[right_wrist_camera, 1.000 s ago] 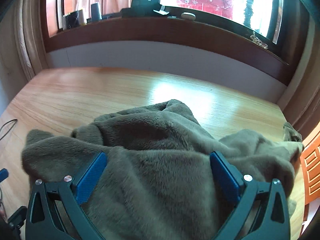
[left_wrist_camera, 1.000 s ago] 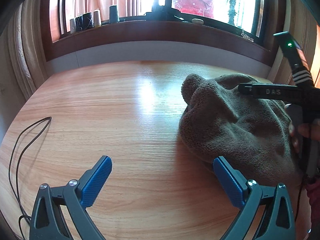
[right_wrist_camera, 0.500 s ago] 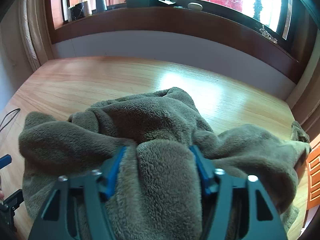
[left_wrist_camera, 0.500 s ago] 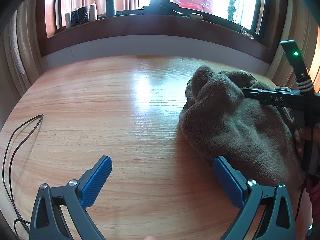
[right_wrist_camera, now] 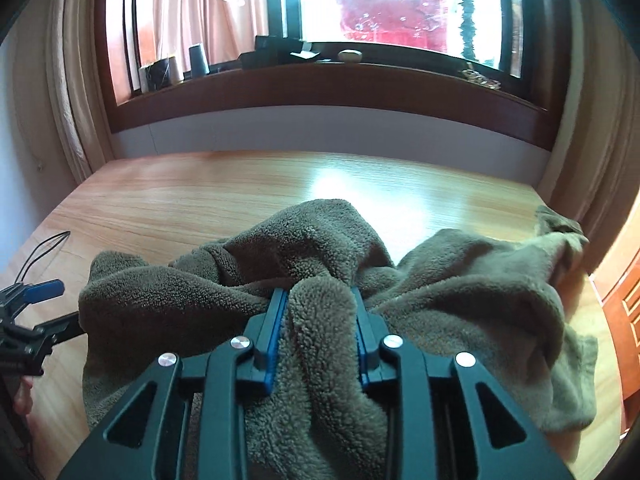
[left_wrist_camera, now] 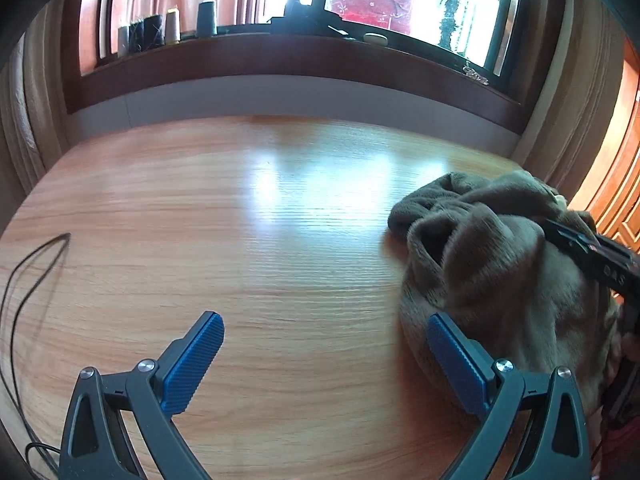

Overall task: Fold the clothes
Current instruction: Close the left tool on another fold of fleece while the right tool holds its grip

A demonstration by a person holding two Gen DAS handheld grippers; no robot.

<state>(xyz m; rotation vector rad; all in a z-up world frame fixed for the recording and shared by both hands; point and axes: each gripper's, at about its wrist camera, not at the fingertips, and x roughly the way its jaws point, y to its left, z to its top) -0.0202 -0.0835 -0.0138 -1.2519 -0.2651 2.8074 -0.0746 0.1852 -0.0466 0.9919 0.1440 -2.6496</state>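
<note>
So the right gripper [right_wrist_camera: 319, 312] has a thick ridge of the olive-brown fleece garment [right_wrist_camera: 460, 280] bunched up between its two blue pads [right_wrist_camera: 273, 344], and the jaws are closing in on it. The pads are already pressing into the pile on both sides. The rest of the fleece spills out around the gripper: one lump off to the left, a wider spread to the right running toward the table's right edge.

The left gripper [left_wrist_camera: 326, 350] is spread wide with nothing in it, just bare wooden table [left_wrist_camera: 240, 240] between the pads. Its right pad sits just beside the near edge of the fleece heap. I can't tell if it actually touches.

Counting: one garment, two grippers, one thin black cable [left_wrist_camera: 24, 280] looping at the table's left side. On the windowsill [left_wrist_camera: 280, 52] there's a row of thread cones [left_wrist_camera: 206, 18]; I count about five, but they're small and partly overlapping.
</note>
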